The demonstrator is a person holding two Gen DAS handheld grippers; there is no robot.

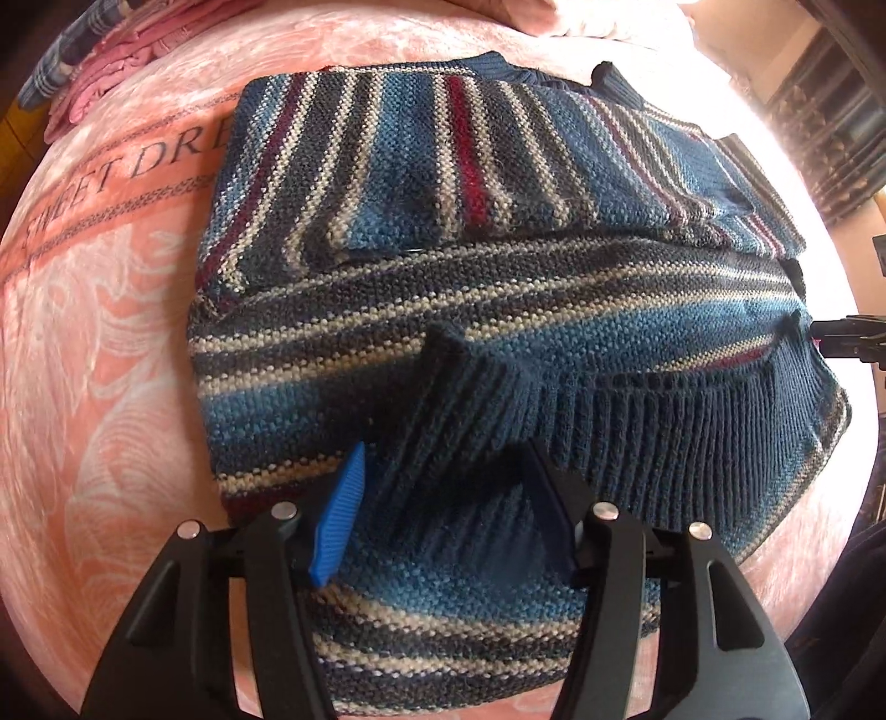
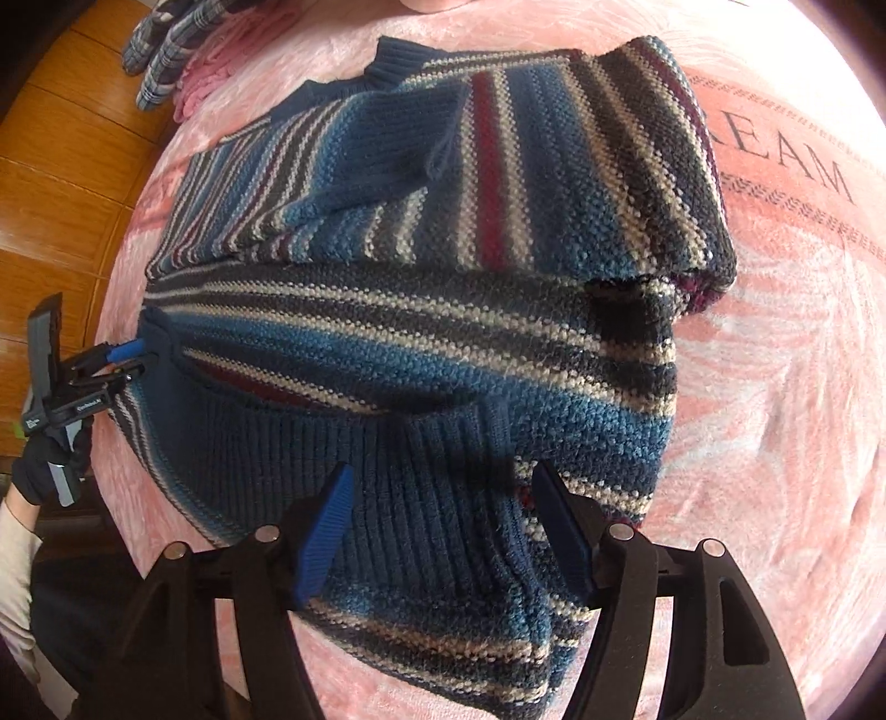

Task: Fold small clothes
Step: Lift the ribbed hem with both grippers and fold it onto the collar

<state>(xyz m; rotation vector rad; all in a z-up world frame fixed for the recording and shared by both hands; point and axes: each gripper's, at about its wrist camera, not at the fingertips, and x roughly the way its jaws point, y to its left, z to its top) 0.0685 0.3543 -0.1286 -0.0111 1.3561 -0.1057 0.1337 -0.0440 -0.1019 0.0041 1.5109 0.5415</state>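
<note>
Pink plush bedspread (image 1: 111, 387), printed with grey lettering, covers the bed that carries everything.

Left wrist view: a striped knitted sweater in blue, navy, cream and maroon (image 1: 498, 310) lies spread across the bedspread, its sleeves already laid crosswise over the chest. The dark ribbed hem (image 1: 637, 421) faces the camera, and one ribbed cuff (image 1: 465, 421) rises between the jaws. The left gripper (image 1: 443, 515) has its jaws set wide, with the blue pad (image 1: 338, 520) beside the cuff, so the knit sits between them but is not pinched. At the far left lie a pink folded garment (image 1: 111, 72) and a blue checked cloth (image 1: 66, 44).

Right wrist view: the same sweater fills the frame, collar (image 2: 387, 61) away from the camera and hem nearest. The right gripper (image 2: 443, 526) hangs over the ribbed hem with jaws spread well apart, holding nothing. At the left edge the other gripper shows, carried by a black-gloved hand (image 2: 44, 465), its tips touching the sweater's side edge; from here I cannot tell how far they are apart. Wooden floor (image 2: 66, 183) shows beyond the bed.

My reading: the sleeves are in, and the step in hand is taking hold of the hem. Next, both jaws would need to close on the ribbed edge near its two corners, then lift and carry it evenly toward the collar, keeping the sleeves from sliding out.
</note>
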